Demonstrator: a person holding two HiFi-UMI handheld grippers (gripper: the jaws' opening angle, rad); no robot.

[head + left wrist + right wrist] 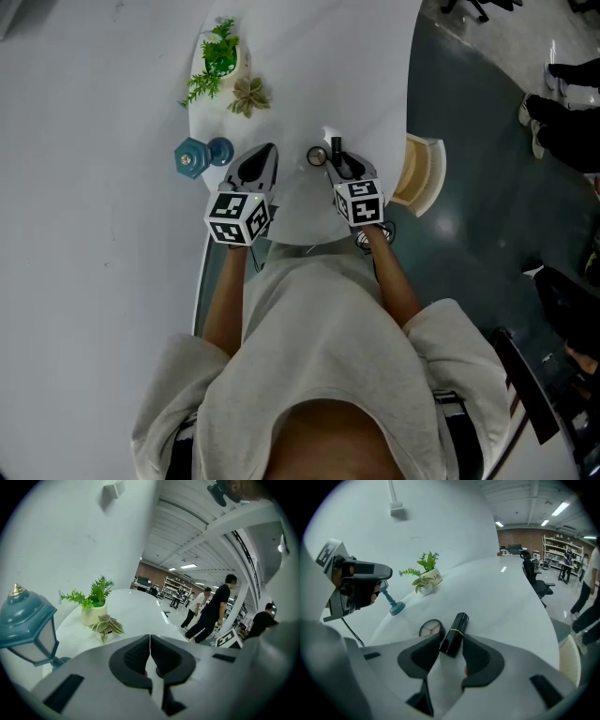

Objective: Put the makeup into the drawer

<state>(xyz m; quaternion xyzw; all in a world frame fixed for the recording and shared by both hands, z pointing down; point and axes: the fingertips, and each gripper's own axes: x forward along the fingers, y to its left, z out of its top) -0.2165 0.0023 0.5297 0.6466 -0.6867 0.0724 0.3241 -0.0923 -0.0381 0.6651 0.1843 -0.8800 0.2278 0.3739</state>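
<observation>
Right gripper (450,642): jaws pinching the black lipstick tube (456,632), which lies on the white table (501,597) just beside a round compact (430,628). Left gripper (150,645): jaws pressed together, nothing between them.

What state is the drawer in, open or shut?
Open: the drawer juts out past the edge of the white table, its wooden inside exposed in the head view. Its contents cannot be told.

The bench (501,597) is smooth, glossy white. The lipstick (454,633) is shiny black with a gold metallic band. At nine o'clock from the left hand-held gripper (264,157), the lantern (195,157) looks glossy teal. That gripper's pads (136,656) are matt black and finely textured, its shell matt grey plastic.
</observation>
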